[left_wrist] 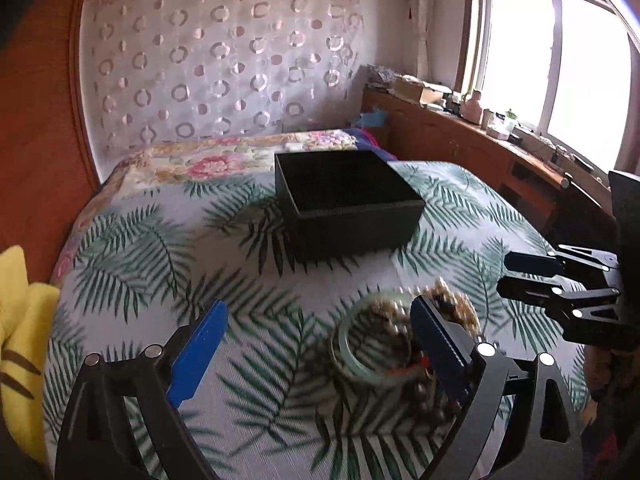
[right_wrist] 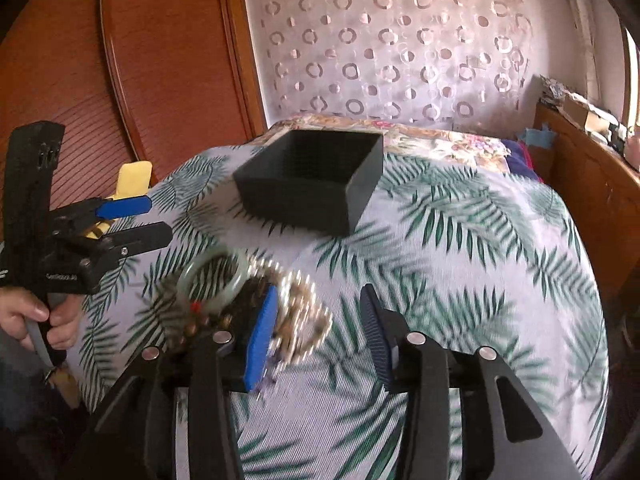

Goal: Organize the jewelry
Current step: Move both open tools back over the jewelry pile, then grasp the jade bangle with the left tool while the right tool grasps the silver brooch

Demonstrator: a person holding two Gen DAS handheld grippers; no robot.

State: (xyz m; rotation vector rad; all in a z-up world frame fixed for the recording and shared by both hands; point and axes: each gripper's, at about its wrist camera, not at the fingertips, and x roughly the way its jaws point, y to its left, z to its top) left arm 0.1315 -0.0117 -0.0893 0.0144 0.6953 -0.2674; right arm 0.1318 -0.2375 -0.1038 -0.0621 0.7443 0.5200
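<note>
Left gripper (left_wrist: 316, 356) wide open, empty. The jewelry pile (left_wrist: 404, 344), pale green bangle (right_wrist: 214, 276) with bead strands, lies on the palm-print bedspread (left_wrist: 248, 420), just inside its right finger, nearer this gripper. Right gripper (right_wrist: 316, 332) open, empty; pile at its left finger. Black box (right_wrist: 312, 176) stands beyond, empty.

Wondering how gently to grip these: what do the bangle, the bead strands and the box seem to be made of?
Bangle: pale green, translucent and glossy, so likely jade or glass. Beads: shiny pearly-gold ones look like faux pearl or metal; the dark brown ones perhaps wood, though blur hides detail. Box: matte black with thin walls, probably card or plastic.
</note>
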